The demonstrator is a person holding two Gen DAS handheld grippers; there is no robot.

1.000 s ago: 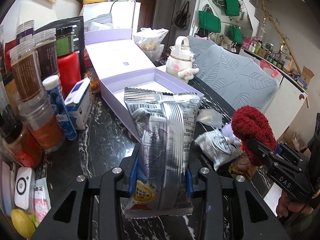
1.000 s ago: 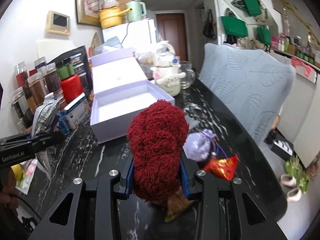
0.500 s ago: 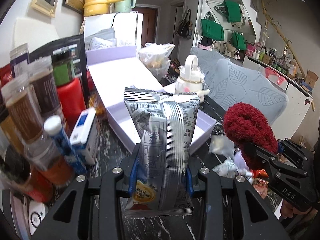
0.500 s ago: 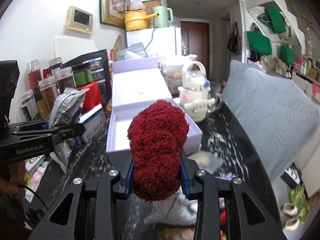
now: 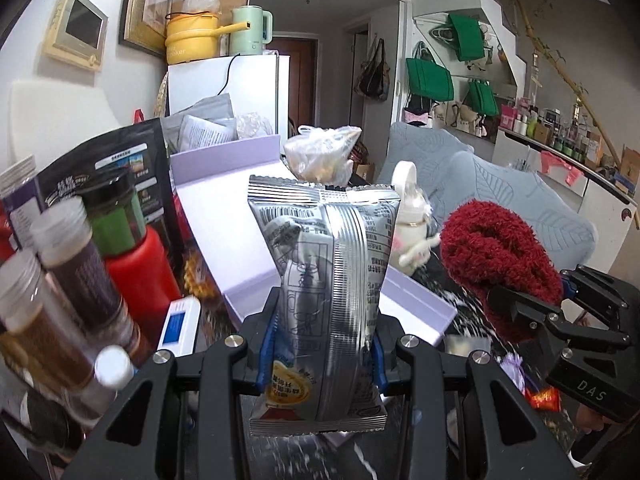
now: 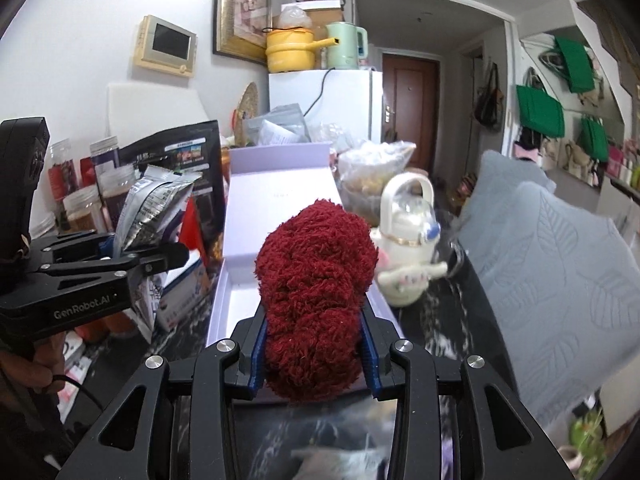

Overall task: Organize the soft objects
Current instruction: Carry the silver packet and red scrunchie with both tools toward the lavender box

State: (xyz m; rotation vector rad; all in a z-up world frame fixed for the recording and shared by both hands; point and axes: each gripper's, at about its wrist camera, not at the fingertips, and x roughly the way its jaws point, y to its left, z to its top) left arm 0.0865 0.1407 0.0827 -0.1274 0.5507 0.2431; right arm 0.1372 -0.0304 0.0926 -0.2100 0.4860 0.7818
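Fingers: left gripper (image 5: 322, 354) clamps silver snack bag (image 5: 324, 280), right gripper (image 6: 314, 354) clamps red fuzzy bundle (image 6: 316, 296) | both above lavender box (image 6: 240, 280) | step: carrying | next: lower inside, release.

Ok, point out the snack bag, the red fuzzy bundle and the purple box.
snack bag (image 5: 332, 280), left wrist view, middle of its silver back
red fuzzy bundle (image 6: 316, 280), right wrist view, centre of the fluff
purple box (image 6: 280, 194), right wrist view, inside of its open lid
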